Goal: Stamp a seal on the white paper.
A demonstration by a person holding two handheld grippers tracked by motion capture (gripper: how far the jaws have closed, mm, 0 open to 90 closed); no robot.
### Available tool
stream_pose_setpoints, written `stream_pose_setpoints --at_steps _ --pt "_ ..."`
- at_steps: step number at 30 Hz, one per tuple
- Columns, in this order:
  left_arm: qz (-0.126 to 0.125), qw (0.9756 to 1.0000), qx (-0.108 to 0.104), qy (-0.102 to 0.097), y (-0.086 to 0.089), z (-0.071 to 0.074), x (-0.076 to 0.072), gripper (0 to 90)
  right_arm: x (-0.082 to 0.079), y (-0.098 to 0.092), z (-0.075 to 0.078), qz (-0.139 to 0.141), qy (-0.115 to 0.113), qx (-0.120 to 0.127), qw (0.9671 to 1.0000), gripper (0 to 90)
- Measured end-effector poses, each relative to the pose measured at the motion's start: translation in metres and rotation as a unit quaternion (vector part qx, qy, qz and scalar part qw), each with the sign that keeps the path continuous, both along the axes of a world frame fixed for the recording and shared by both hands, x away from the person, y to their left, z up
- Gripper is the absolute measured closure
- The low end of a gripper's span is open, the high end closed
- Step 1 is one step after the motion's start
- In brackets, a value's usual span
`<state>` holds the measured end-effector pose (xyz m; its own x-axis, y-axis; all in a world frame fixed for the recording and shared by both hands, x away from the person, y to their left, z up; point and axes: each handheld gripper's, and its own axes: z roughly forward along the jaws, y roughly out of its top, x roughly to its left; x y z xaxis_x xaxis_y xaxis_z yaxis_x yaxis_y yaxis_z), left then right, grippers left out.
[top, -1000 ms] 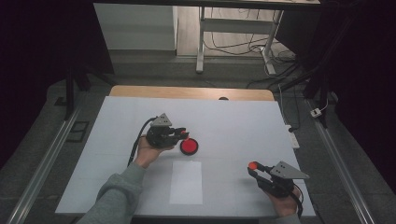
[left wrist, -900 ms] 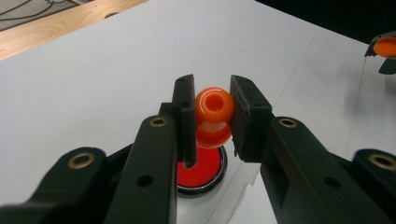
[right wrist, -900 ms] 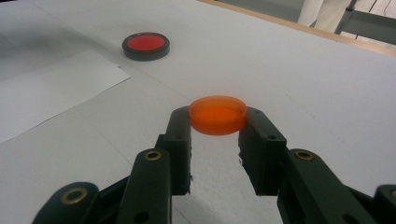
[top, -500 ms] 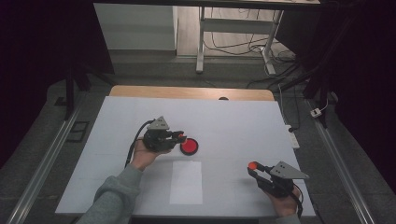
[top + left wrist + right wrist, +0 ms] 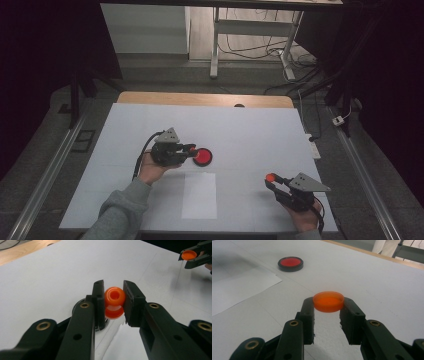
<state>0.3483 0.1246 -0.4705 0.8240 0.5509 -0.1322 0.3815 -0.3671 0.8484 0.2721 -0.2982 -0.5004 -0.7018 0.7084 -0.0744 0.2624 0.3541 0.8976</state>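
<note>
High view is showing the left gripper [image 5: 192, 148] pinching a small orange bottle [image 5: 114, 297] between its fingers just above the black-rimmed red disc [image 5: 202, 156] on the table [image 5: 260, 130]. Well apart, the right gripper [image 5: 328, 305] is clamping an orange cap [image 5: 328, 301]; a paper sheet [image 5: 199, 195] is lying between them.

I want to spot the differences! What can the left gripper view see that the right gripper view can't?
Left gripper view: an orange bead with a hole, pinched in the left gripper. Right gripper view: the red dish seen whole, lying away from the fingers. Both: the white table and the orange cap gripped by the right gripper.
</note>
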Motion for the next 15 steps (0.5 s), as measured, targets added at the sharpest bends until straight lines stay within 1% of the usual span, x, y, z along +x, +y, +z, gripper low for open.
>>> stream_pose_setpoints --at_steps 6,15 --pt "-0.004 1.0000 0.002 -0.004 0.0003 0.0003 -0.0042 72.2 0.0004 -0.0002 -0.0005 0.000 0.001 0.000 1.0000 64.3" --pt "-0.009 1.0000 0.003 -0.002 -0.0007 -0.0006 -0.0073 72.1 0.0005 -0.0002 -0.0009 0.000 0.002 0.000 1.0000 64.3"
